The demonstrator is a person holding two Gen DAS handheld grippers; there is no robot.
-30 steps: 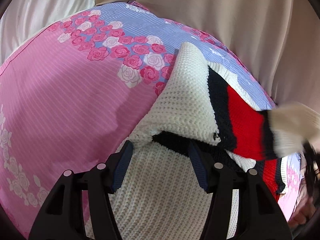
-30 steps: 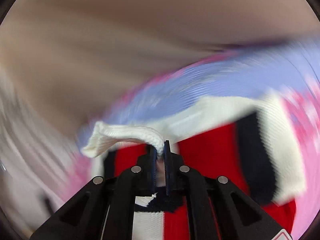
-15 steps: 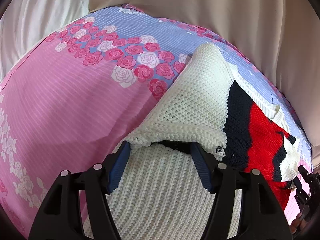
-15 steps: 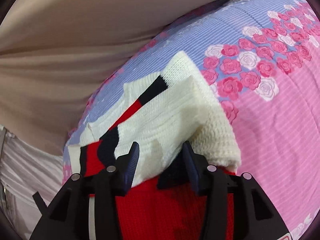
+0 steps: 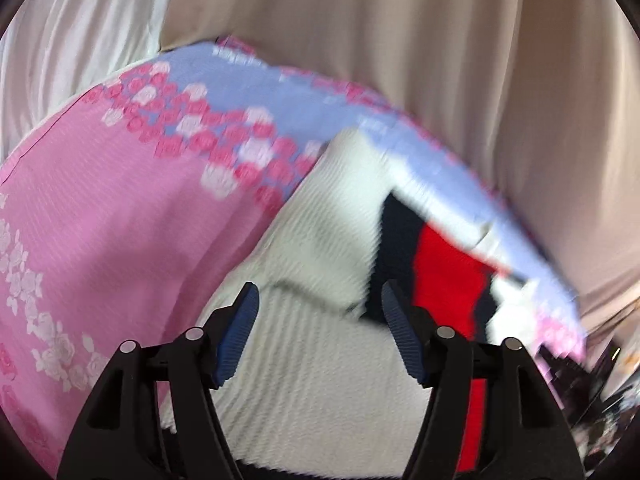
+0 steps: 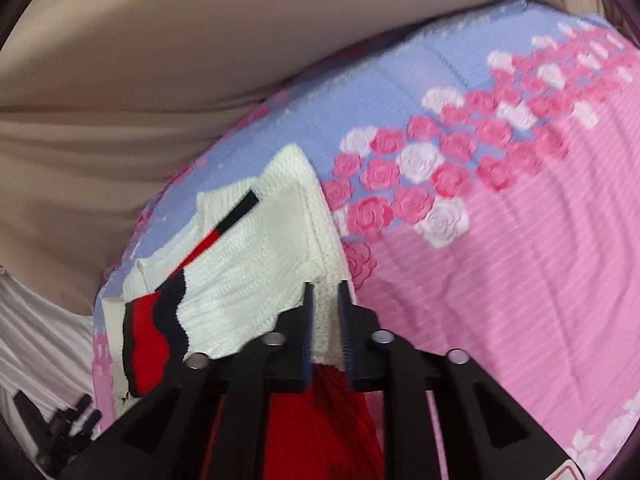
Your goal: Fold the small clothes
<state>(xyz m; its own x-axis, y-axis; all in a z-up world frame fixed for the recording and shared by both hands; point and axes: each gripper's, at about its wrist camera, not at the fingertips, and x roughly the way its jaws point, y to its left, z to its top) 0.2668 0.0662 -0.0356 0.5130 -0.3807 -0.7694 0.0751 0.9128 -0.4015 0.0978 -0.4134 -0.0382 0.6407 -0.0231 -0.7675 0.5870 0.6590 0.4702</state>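
A small knit sweater (image 5: pixel 320 360), cream with navy and red stripes, lies on a pink and lilac rose-print sheet (image 5: pixel 100 240). My left gripper (image 5: pixel 320 320) is open just above the cream body, with nothing between its blue pads. In the right wrist view the sweater (image 6: pixel 248 280) has its sleeves folded over the body. My right gripper (image 6: pixel 325 312) has its jaws nearly together around the cream edge of a folded sleeve, over the red panel.
The sheet (image 6: pixel 500 260) covers a bed that ends against beige curtains (image 5: pixel 440 80). White fabric (image 5: pixel 60 40) hangs at the far left. Dark clutter (image 6: pixel 52 424) sits past the bed's edge in the right wrist view.
My right gripper let go of the sleeve after laying it across the body, then closed on the cream sleeve edge. My left gripper stayed open and shifted over the sweater; its view is now blurred.
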